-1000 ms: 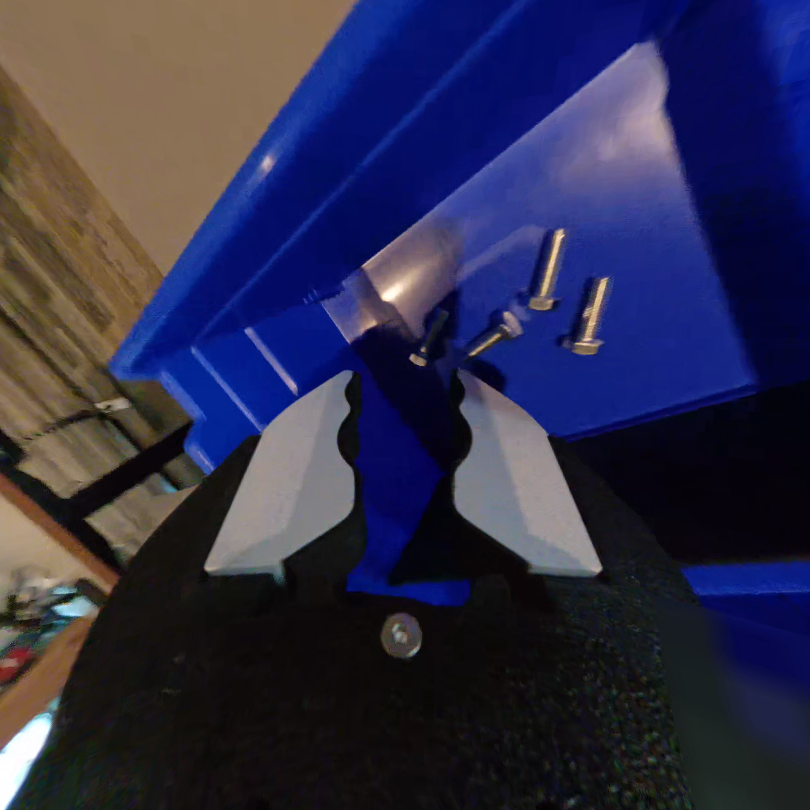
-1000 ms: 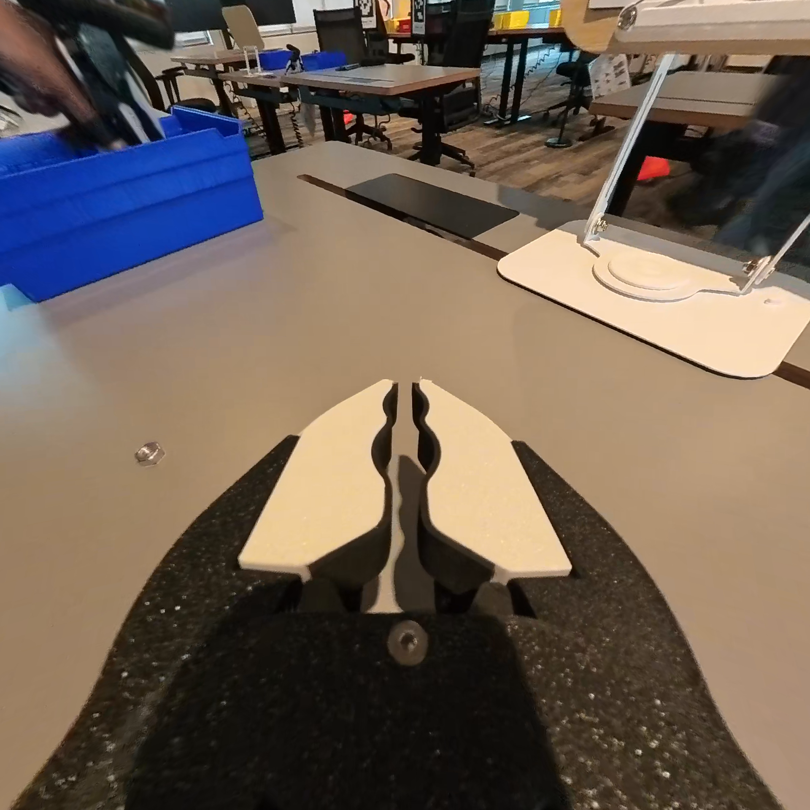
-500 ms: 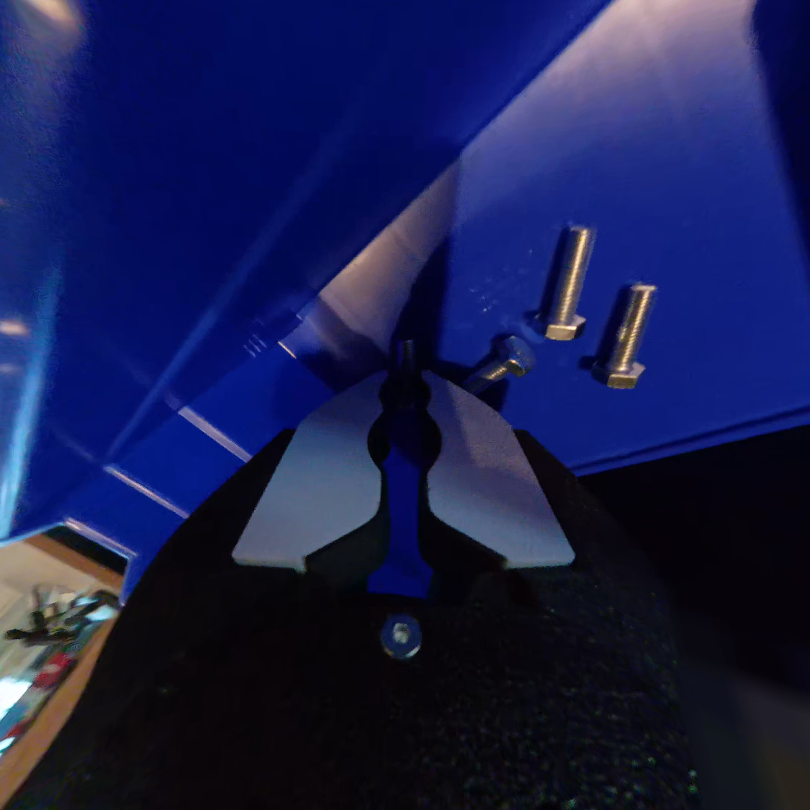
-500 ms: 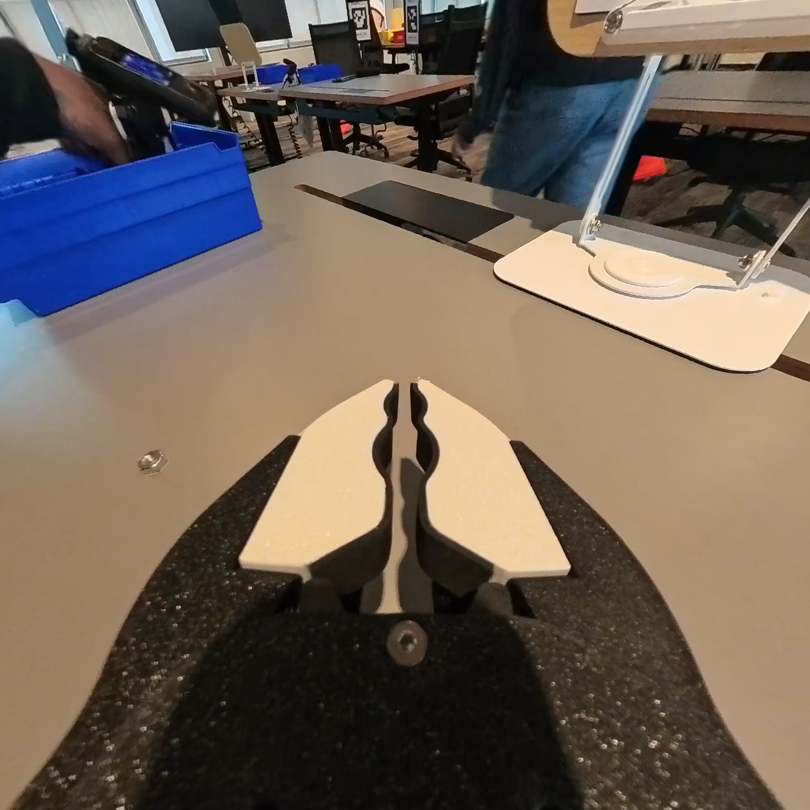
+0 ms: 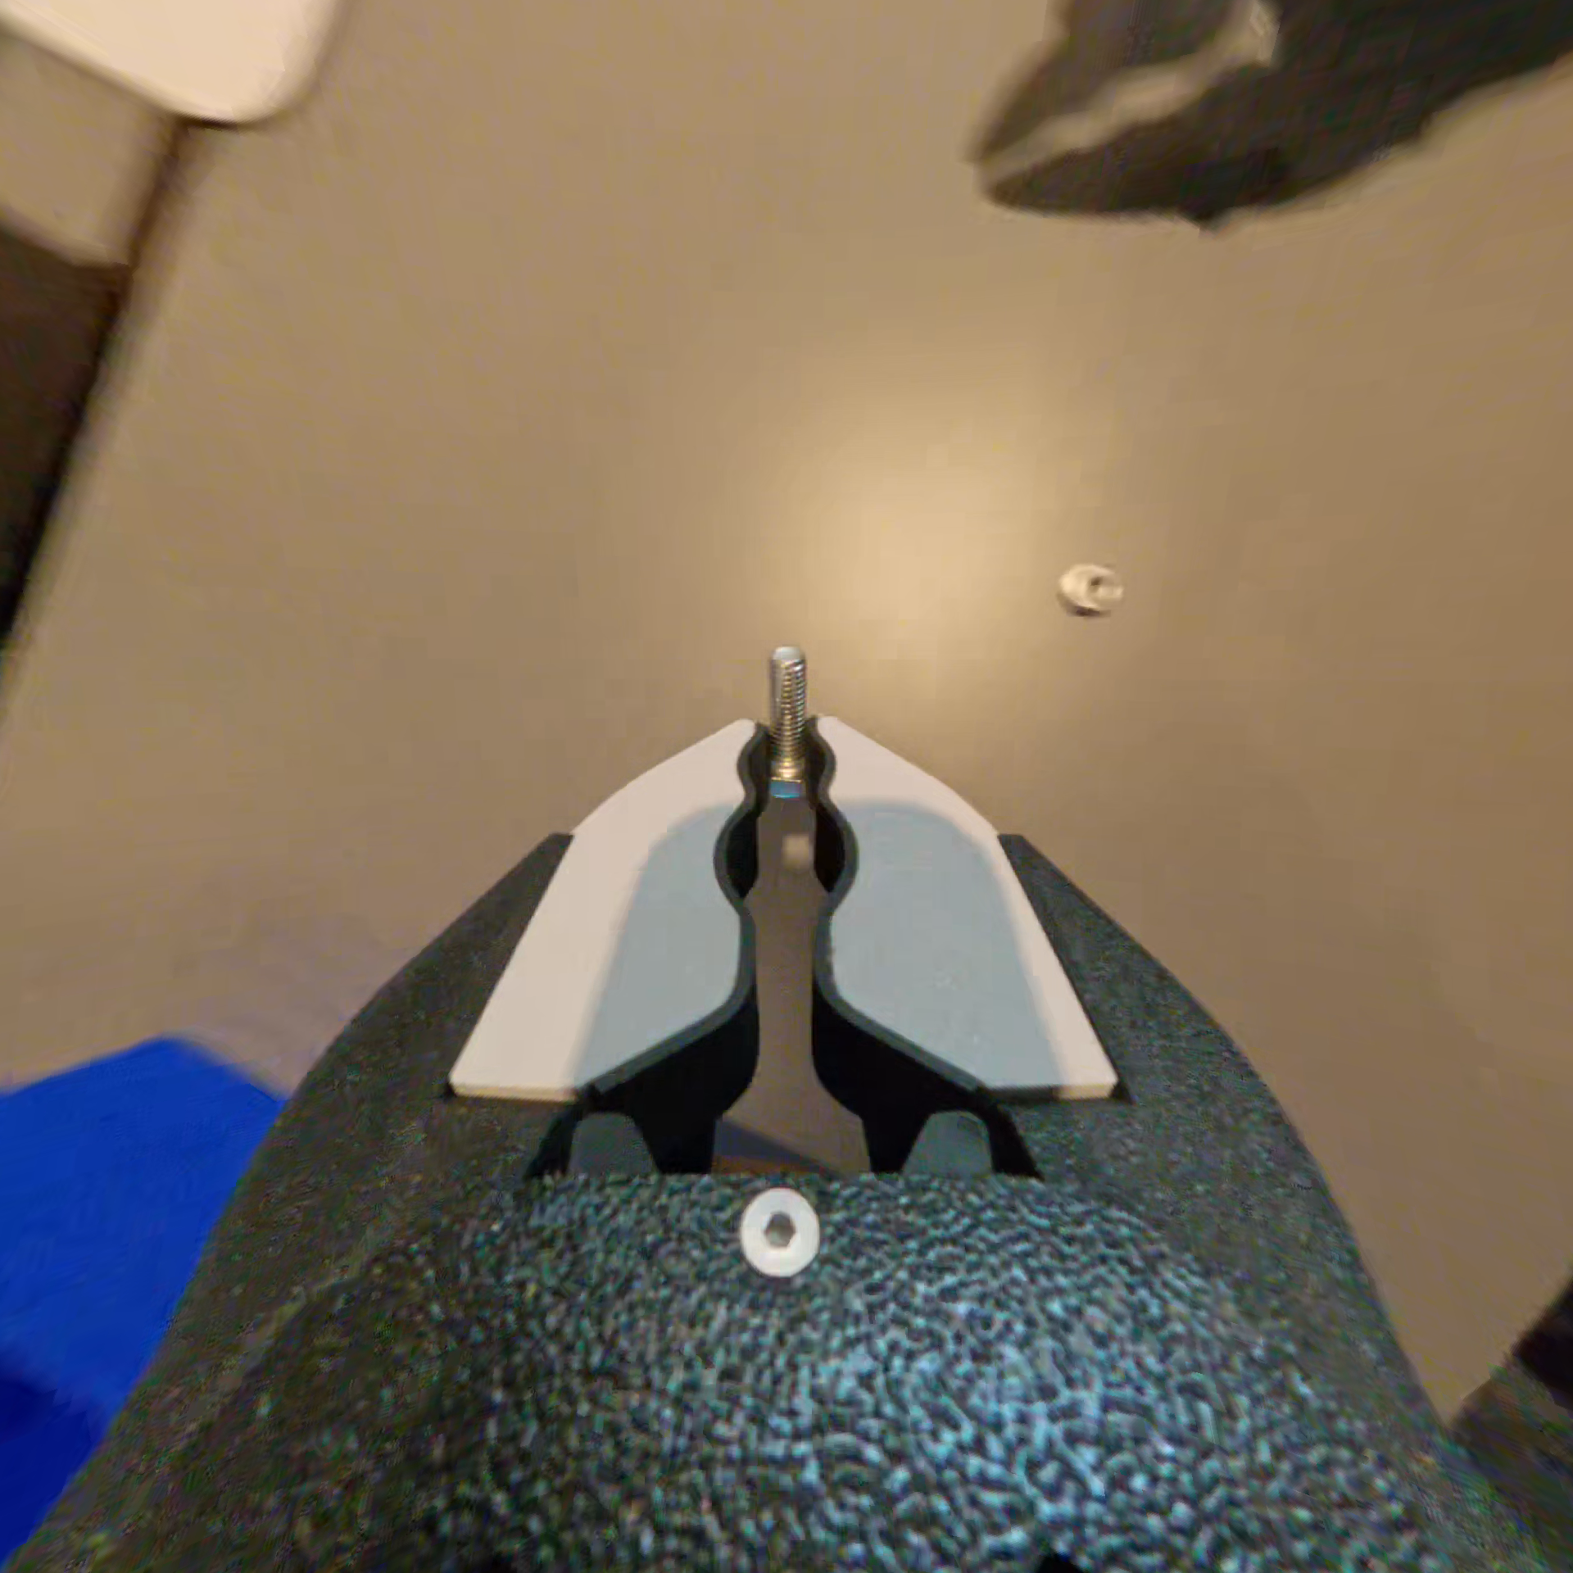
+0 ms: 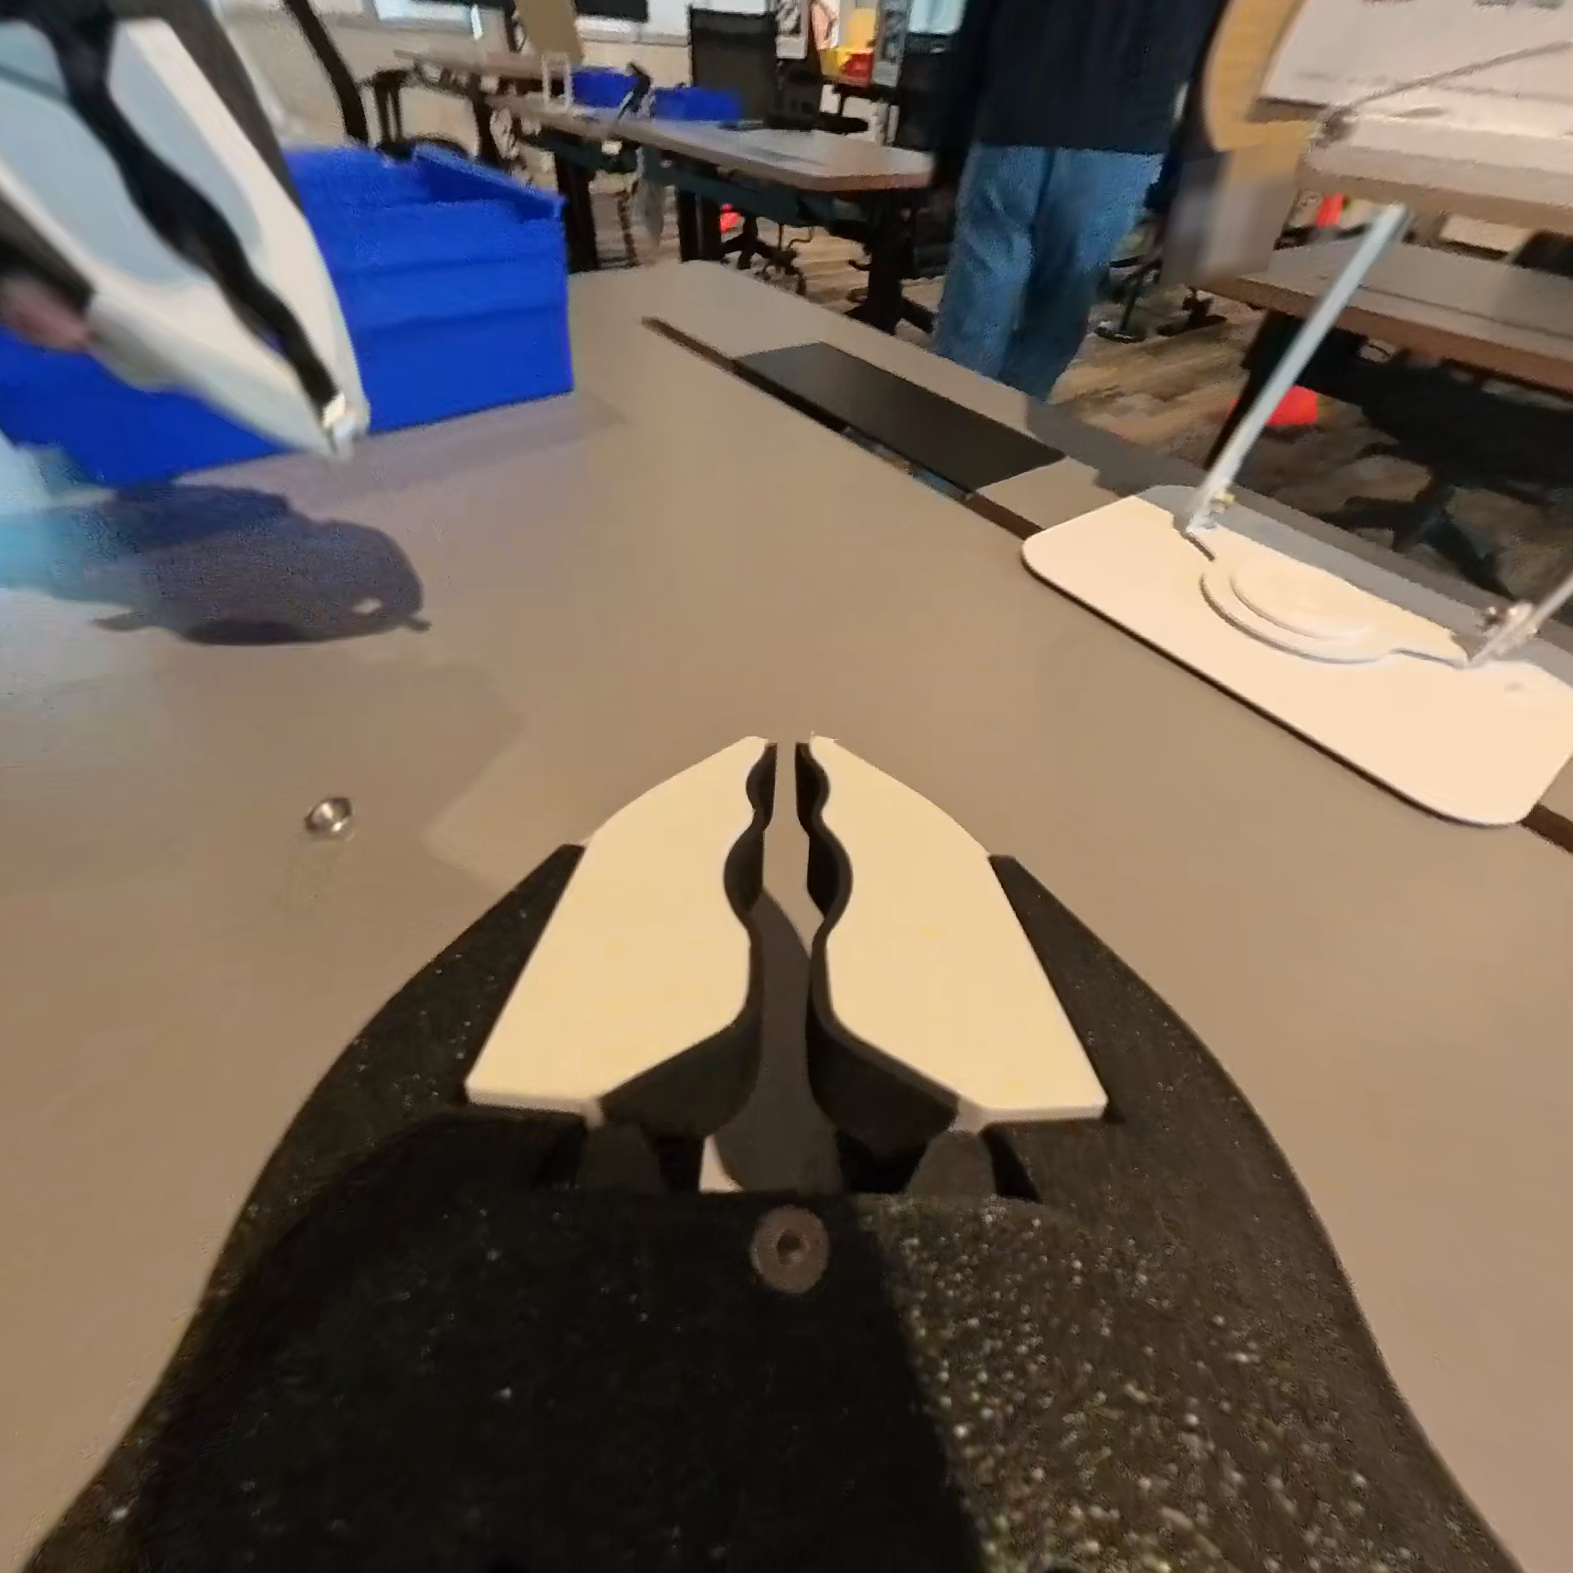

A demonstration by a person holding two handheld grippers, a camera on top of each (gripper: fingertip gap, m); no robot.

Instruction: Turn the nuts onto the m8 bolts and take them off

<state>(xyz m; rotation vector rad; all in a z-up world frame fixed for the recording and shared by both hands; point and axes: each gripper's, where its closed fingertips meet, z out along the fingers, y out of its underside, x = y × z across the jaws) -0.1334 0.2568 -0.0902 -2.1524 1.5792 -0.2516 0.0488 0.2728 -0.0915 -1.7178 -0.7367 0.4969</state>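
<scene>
1. Table is bare between the two grippers; wide open lane across the middle.
2. Only small item on that stretch: a nut lying flat, just left of the right gripper, nothing crowding it.
3. Blue bin blocks the far left edge; left gripper hangs in the air in front of it.
4. White stand base with slanted rods takes the right side.
5. Black inset strip sits flush in the table at the far side.

Black textured claw, white fingers
</scene>
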